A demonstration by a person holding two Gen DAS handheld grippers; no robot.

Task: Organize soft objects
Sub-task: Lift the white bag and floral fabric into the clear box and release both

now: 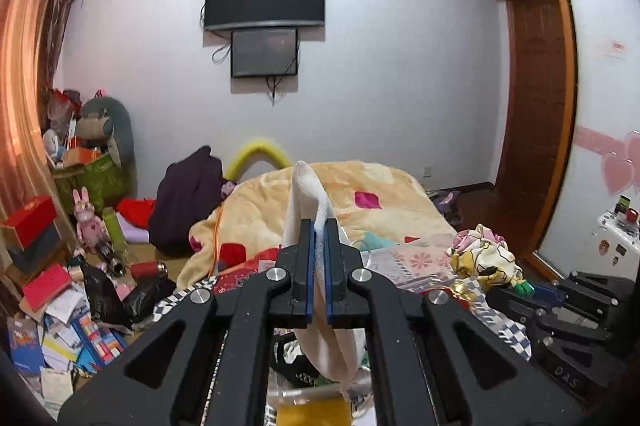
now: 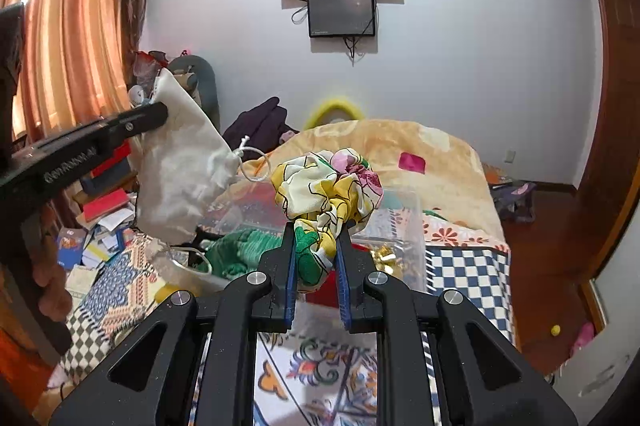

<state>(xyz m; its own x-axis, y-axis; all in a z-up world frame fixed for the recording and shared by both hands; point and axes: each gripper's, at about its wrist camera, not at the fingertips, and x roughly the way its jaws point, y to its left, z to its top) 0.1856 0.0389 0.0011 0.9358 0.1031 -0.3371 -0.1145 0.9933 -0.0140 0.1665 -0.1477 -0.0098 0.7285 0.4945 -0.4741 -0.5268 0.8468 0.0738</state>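
Left gripper (image 1: 319,226): fingers pinched narrow on a white drawstring pouch (image 1: 306,210); pouch hangs from the fingers, held up in the air above the bed (image 2: 452,162).
Right gripper (image 2: 316,238): fingers clamped on a bunched floral cloth (image 2: 328,182), yellow, pink and green; bundle bulges out past the fingertips.
Below the cloth: clear plastic box (image 2: 408,226) on the bed.
Beside the box: green knit item (image 2: 244,246).
Pouch cord (image 2: 256,166): loops loose toward the cloth.

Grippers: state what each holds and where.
Left gripper pinches the white pouch at its edge. Right gripper clamps the floral cloth at its lower bunch.
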